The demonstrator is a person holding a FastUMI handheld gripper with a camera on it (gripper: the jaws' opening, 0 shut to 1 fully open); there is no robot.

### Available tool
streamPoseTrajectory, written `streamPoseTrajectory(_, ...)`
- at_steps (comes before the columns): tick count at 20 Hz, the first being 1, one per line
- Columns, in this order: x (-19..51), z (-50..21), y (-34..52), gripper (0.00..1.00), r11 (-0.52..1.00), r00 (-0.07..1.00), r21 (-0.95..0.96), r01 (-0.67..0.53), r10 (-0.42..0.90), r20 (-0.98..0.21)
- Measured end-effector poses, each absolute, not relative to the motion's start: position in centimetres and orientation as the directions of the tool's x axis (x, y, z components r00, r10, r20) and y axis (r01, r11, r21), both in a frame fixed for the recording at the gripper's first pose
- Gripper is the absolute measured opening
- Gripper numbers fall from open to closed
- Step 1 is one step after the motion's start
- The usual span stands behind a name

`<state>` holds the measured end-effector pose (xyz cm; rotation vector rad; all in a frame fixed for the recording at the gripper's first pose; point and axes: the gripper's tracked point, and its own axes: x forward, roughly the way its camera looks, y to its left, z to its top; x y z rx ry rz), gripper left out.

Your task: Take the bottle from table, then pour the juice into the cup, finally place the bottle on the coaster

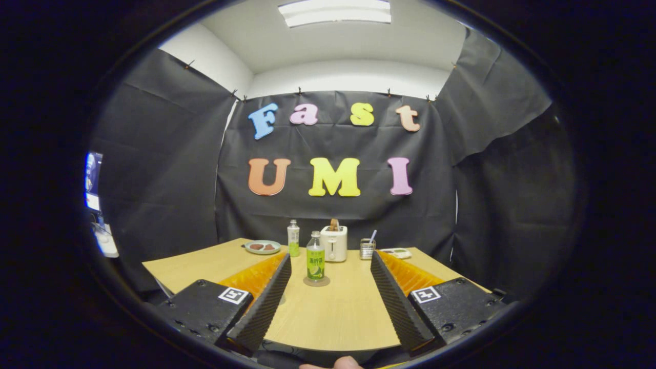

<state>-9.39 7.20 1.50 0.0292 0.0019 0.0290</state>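
Gripper [330, 271] fingers spread wide, empty; bottle [315, 262] on coaster [316, 281], just beyond the fingertips, toaster [334, 243] behind.

**Wood, plastic and ribbed pads**

My gripper [330, 266] hangs wide open over the surface [333, 312], a pale wood-grain top with a smooth, faintly sheeny finish. Its finger pads [266, 302] are ribbed and matt. On the surface just ahead stands the bottle [315, 262], clear glossy plastic with a shiny printed label. Beyond the bottle, the toaster [334, 243] looks smooth and glossy.
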Motion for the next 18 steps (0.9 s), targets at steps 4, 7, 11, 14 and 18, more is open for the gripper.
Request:
streamPoseTrajectory(4,-9.9,2.5,7.4,1.0,0.999,0.999,0.027,-0.023,0.022,0.029)
streamPoseTrajectory(7,-9.9,2.1,7.6,0.99,0.999,1.0,0.044,-0.029,0.029,-0.001)
streamPoseTrajectory(11,-10.3,2.9,8.0,1.0,0.999,0.999,0.022,-0.028,0.028,0.029)
streamPoseTrajectory(14,-10.4,3.1,8.2,1.0,0.999,0.999,0.02,-0.034,0.033,0.038)
streamPoseTrajectory(18,-10.5,3.1,8.2,1.0,0.998,0.999,0.04,-0.04,0.038,0.038)
